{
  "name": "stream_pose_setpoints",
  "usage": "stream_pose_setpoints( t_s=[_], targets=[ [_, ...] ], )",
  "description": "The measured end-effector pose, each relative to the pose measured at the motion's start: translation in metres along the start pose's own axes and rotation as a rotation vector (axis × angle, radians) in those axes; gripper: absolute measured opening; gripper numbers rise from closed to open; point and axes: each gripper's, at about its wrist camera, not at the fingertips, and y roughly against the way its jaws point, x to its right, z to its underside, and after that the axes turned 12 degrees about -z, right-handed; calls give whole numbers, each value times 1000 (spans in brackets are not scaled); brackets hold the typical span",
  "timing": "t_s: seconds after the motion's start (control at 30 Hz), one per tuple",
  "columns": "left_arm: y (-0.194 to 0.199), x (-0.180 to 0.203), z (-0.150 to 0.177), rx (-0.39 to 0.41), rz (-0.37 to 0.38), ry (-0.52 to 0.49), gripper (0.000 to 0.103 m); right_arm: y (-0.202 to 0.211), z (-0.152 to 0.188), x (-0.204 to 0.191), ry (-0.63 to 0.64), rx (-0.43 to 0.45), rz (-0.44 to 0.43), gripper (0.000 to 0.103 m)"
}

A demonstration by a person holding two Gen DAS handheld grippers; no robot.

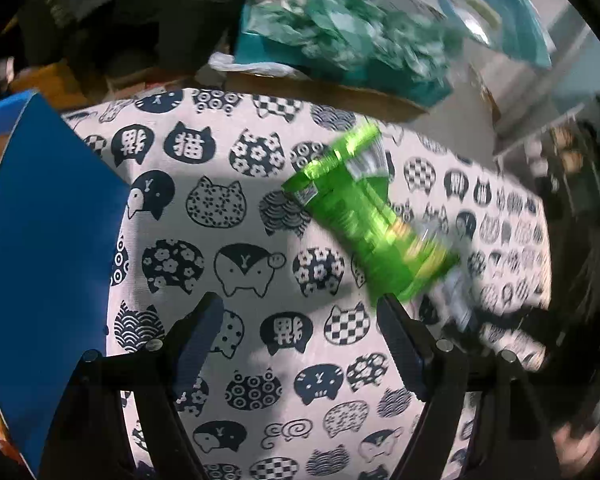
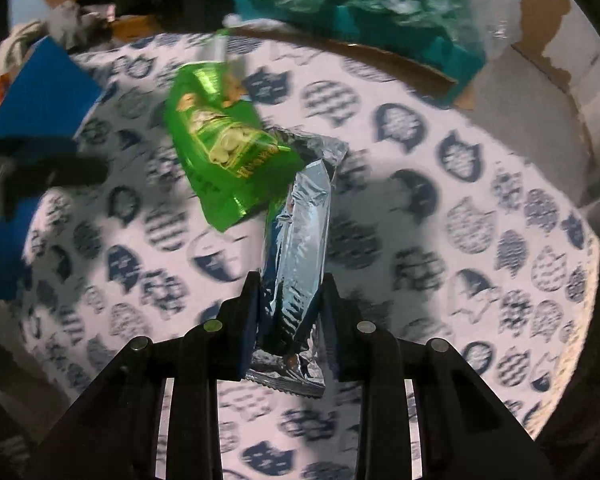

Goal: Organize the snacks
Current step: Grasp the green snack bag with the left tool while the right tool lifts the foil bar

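A green snack packet hangs joined to a silver foil packet that my right gripper is shut on, above the cat-print tablecloth. In the left wrist view the green packet shows blurred in the air, just beyond the right fingertip of my left gripper, which is open and empty over the cloth. The silver packet is a blur there.
A blue box stands at the left edge of the table, also in the right wrist view. A teal box with crumpled green-white plastic and cardboard lie behind the table.
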Motion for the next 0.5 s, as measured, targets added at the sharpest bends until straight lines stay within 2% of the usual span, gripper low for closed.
stream_pose_setpoints(
  t_s=[0.17,0.33,0.5],
  targets=[
    [2,0,-7,7,8,32,81,-4,14,-37,41,9,-74,27],
    [-9,9,-13,1,-5,18,81,-6,25,-47,26,21,-21,27],
    [-22,21,-14,-20,5,-6,81,14,50,-30,-35,53,15,27]
  ],
)
